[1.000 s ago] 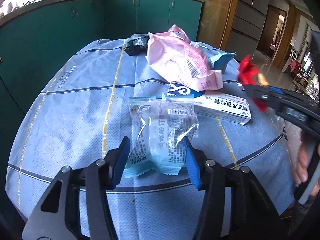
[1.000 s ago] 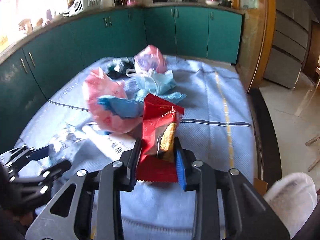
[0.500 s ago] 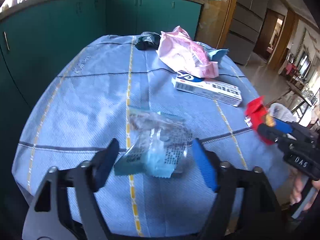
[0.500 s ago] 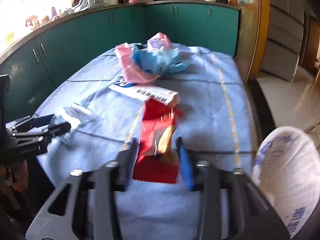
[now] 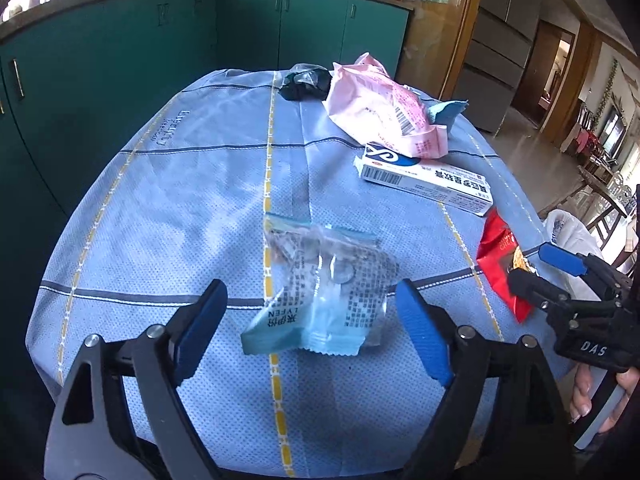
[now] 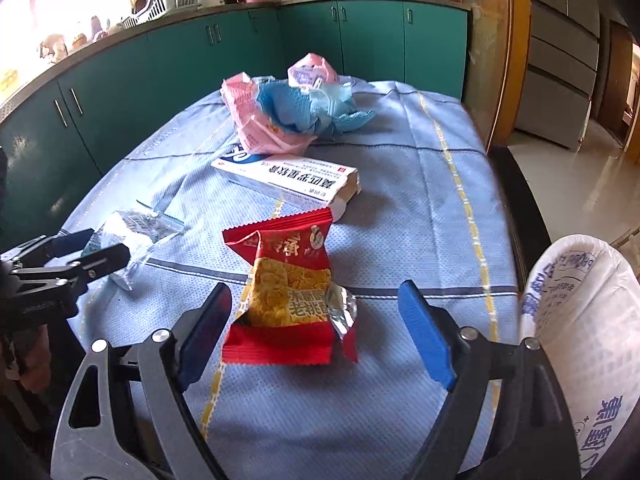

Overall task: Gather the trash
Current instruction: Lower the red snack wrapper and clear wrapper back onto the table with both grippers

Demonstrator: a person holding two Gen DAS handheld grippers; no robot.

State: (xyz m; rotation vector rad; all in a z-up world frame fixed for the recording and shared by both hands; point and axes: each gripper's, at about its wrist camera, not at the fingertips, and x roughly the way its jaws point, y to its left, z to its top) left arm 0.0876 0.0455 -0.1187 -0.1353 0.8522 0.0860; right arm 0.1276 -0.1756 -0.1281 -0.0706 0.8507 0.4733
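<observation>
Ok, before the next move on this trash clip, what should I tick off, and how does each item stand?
1. Left tongs clear of the clear wrapper: ok, jaws opening, pads not touching it.
2. Right tongs clear of the red snack wrapper: ok, jaws opening, wrapper lies loose between them.
3. Both wrappers resting on the tablecloth: ok.
4. White bag within reach at the right: ok; its mouth: cannot tell.
5. White box and pink bag collected: not ok.

The white plastic bag (image 6: 580, 340) is cut off by the right edge.
</observation>
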